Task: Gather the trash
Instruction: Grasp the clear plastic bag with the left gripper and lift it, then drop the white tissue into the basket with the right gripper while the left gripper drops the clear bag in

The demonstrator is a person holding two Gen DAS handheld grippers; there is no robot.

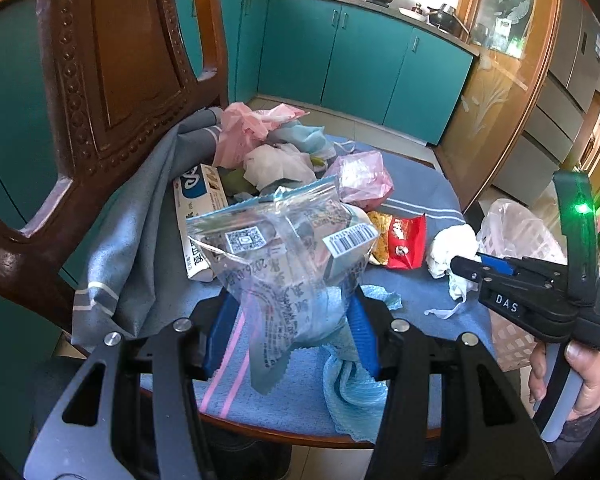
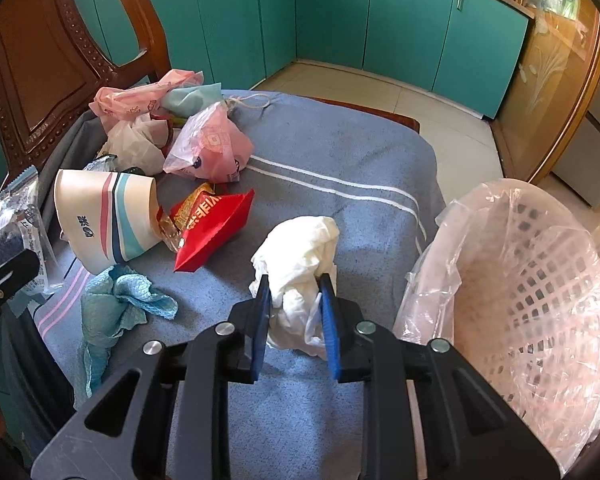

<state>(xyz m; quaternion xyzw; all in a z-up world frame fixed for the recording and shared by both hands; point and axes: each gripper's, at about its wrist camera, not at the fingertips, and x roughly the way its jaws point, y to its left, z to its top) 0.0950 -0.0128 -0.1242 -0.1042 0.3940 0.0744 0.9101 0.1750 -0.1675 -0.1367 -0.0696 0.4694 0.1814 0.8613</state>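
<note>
Crumpled white tissue wad (image 2: 300,248): it lies on the blue towel-covered surface (image 2: 340,152), just beside the bin, and its soft folds bulge between the blue pads of the right tongs (image 2: 296,312), which are clamped on it.
Clear zip bag with printed labels and barcode stickers (image 1: 284,252): it is held upright in the left tongs (image 1: 292,320), whose pads are pressed on its lower half; the thin film is creased and glossy, and a small carton is seen inside it.
White lattice plastic basket lined with a thin pink bag (image 2: 520,280): it stands at the surface's right edge, mouth open, judged to be where both pieces are meant to go.
Remaining litter: a red foil snack packet (image 2: 216,232), a tipped paper cup with pink and teal stripes (image 2: 108,216), a rumpled light blue cloth (image 2: 116,304) and knotted pink plastic bags (image 2: 208,148) are left spread across the towel, apart from the tissue.
Carved dark wooden chair back (image 1: 100,80): it rises behind the pile.
Progress: much trash is judged uncollected.
</note>
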